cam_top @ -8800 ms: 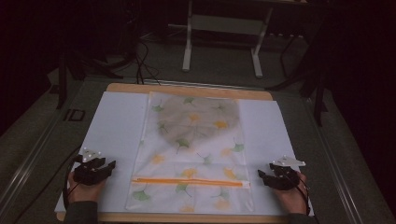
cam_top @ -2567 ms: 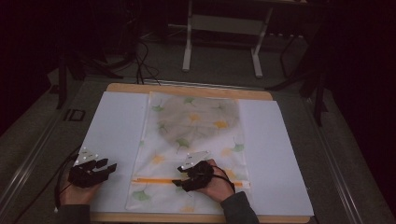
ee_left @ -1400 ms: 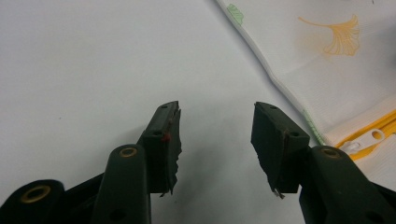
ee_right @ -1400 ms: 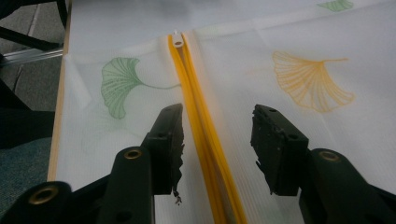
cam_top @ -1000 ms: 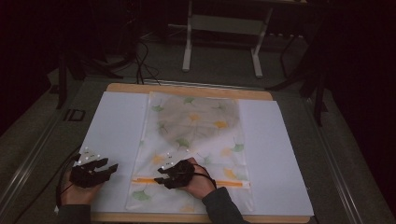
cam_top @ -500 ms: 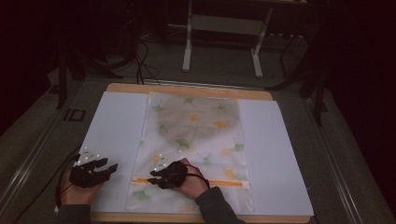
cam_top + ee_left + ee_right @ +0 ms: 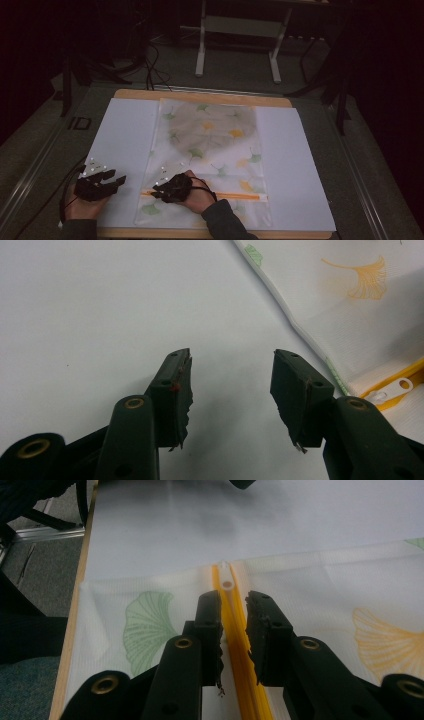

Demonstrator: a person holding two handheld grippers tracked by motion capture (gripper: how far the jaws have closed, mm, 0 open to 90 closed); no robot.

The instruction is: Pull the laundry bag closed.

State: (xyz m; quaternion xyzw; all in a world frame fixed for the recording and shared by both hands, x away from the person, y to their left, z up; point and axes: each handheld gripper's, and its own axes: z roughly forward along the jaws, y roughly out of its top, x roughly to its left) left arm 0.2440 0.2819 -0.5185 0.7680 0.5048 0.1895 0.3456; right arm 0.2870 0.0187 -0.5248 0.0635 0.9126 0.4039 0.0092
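Two tongs at work: right tongs (image 7: 234, 605), jaws narrowly parted astride the orange zipper (image 7: 239, 650) at the mesh bag's (image 7: 210, 145) near-left, should pinch the white pull tab (image 7: 226, 581) squarely; left tongs (image 7: 231, 371) wide open, empty over the tabletop (image 7: 100, 305).

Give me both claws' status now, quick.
Left claw: open, holding nothing, over the white sheet beside the mesh bag.
Right claw: jaws slightly apart astride the orange zipper, just short of the white pull tab; not clamped.
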